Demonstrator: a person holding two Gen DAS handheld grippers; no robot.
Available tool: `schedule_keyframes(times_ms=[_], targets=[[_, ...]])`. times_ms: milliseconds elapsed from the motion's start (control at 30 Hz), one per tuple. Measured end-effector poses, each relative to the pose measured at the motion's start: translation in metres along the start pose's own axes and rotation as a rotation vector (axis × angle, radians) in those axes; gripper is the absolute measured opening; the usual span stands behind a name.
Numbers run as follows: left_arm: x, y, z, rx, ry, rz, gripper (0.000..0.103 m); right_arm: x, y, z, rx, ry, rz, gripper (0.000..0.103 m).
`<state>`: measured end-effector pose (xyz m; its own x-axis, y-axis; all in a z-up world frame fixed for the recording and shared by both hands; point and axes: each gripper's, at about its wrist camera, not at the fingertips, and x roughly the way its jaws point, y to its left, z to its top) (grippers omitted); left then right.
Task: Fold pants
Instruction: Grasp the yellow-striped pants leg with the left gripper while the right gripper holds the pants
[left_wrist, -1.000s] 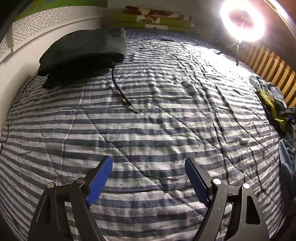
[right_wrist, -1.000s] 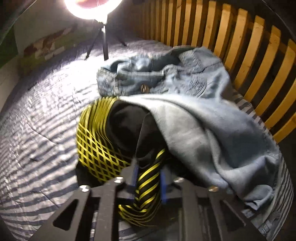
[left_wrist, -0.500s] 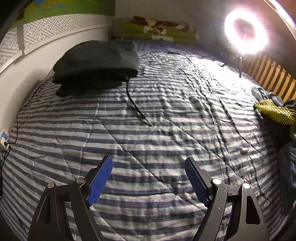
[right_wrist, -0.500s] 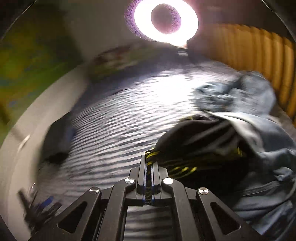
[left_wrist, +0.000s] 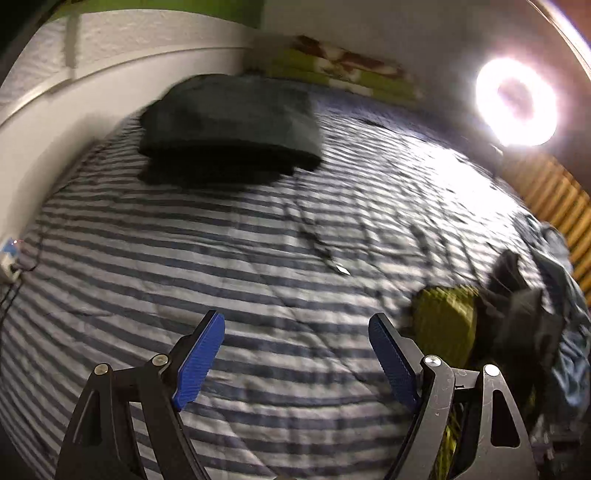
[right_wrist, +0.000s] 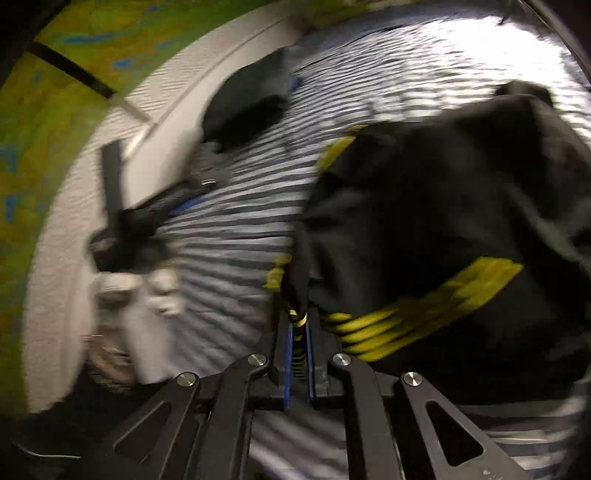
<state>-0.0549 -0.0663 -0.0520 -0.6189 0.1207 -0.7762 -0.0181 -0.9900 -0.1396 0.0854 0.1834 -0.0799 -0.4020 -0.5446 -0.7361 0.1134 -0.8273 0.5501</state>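
Black pants with a yellow lattice print (right_wrist: 443, 206) hang blurred from my right gripper (right_wrist: 300, 317). A bunched edge of the cloth sits between its blue pads, and the jaws are opening slightly around it. In the left wrist view the same pants (left_wrist: 443, 321) trail over the striped bed cover (left_wrist: 221, 258), just right of my left gripper (left_wrist: 295, 319). That gripper stands wide open above the cover with nothing between its fingers. It also shows as a dark blur at the left of the right wrist view.
A folded dark stack (left_wrist: 229, 122) lies at the far left by the white wall. A black cable (left_wrist: 317, 247) crosses mid-bed. Crumpled denim (left_wrist: 554, 258) lies at the right edge by wooden slats (left_wrist: 554, 199). A ring light (left_wrist: 517, 107) glares behind.
My right gripper has swung left across the bed, dragging the black and yellow pants off the denim pile. The pants now lie close to my left gripper, which shifted and turned a little.
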Motion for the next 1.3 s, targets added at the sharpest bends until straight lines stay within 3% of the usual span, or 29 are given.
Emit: schedule_keyframes(times_ms=[33,100,133,200,267,300,367,500,533,600,633,667,733,767,833,867,900,1000,1067,1167,1300], targets=[[-0.001,-0.010,-0.002,0.033,0.003,-0.022,0.083,-0.006,-0.005,0.001,0.001,-0.025,-0.034,0.010],[-0.003,-0.035,-0.007,0.121,0.011,-0.071,0.084,-0.027,-0.021,0.012,0.012,-0.116,-0.141,0.023],[-0.005,-0.048,-0.011,0.165,0.012,-0.101,0.086,-0.041,-0.029,0.015,0.019,-0.174,-0.212,0.028],[-0.007,-0.072,-0.016,0.219,0.019,-0.151,0.087,-0.070,-0.044,0.024,0.013,-0.302,-0.390,0.046],[-0.007,-0.093,-0.021,0.252,0.033,-0.189,0.087,-0.090,-0.060,0.033,0.024,-0.372,-0.465,0.055],[-0.004,-0.103,-0.021,0.275,0.034,-0.179,0.087,-0.096,-0.069,0.038,0.044,-0.387,-0.467,0.055],[0.005,-0.113,-0.014,0.261,0.034,-0.118,0.087,-0.097,-0.082,0.052,0.072,-0.377,-0.474,0.056],[0.043,-0.111,0.012,0.119,0.109,-0.067,0.090,-0.076,-0.097,0.074,0.084,-0.293,-0.463,0.055],[0.058,-0.113,0.015,0.105,0.158,-0.075,0.092,-0.064,-0.105,0.078,0.107,-0.258,-0.439,0.055],[0.092,-0.121,0.013,0.076,0.312,-0.159,0.090,-0.047,-0.117,0.082,0.130,-0.202,-0.415,0.055],[0.101,-0.123,0.009,0.052,0.352,-0.170,0.077,-0.038,-0.119,0.081,0.122,-0.180,-0.435,0.055],[0.098,-0.128,0.006,0.055,0.327,-0.133,0.075,-0.032,-0.119,0.079,0.116,-0.166,-0.440,0.055],[0.085,-0.142,-0.001,0.133,0.306,-0.119,0.027,-0.020,-0.121,0.072,0.108,-0.130,-0.400,0.056],[0.073,-0.147,-0.007,0.164,0.294,-0.113,0.022,-0.014,-0.120,0.066,0.105,-0.116,-0.379,0.056],[0.051,-0.150,-0.017,0.210,0.246,-0.089,0.007,-0.012,-0.117,0.054,0.083,-0.124,-0.397,0.044],[0.036,-0.147,-0.022,0.222,0.222,-0.090,0.006,-0.012,-0.113,0.045,0.069,-0.123,-0.425,0.019],[0.024,-0.143,-0.025,0.219,0.204,-0.096,0.005,-0.014,-0.111,0.038,0.067,-0.112,-0.434,0.000],[-0.019,-0.120,-0.037,0.181,0.151,-0.132,0.005,-0.034,-0.105,0.006,0.126,-0.108,-0.364,0.000],[-0.045,-0.103,-0.044,0.178,0.119,-0.128,0.004,-0.047,-0.091,-0.033,0.103,-0.101,-0.338,0.000],[-0.083,-0.073,-0.056,0.154,0.068,-0.113,0.004,-0.052,-0.072,-0.088,0.079,-0.031,-0.348,0.000],[-0.125,-0.022,-0.071,0.072,0.040,-0.123,0.004,-0.054,-0.037,-0.139,0.060,0.056,-0.255,0.000]])
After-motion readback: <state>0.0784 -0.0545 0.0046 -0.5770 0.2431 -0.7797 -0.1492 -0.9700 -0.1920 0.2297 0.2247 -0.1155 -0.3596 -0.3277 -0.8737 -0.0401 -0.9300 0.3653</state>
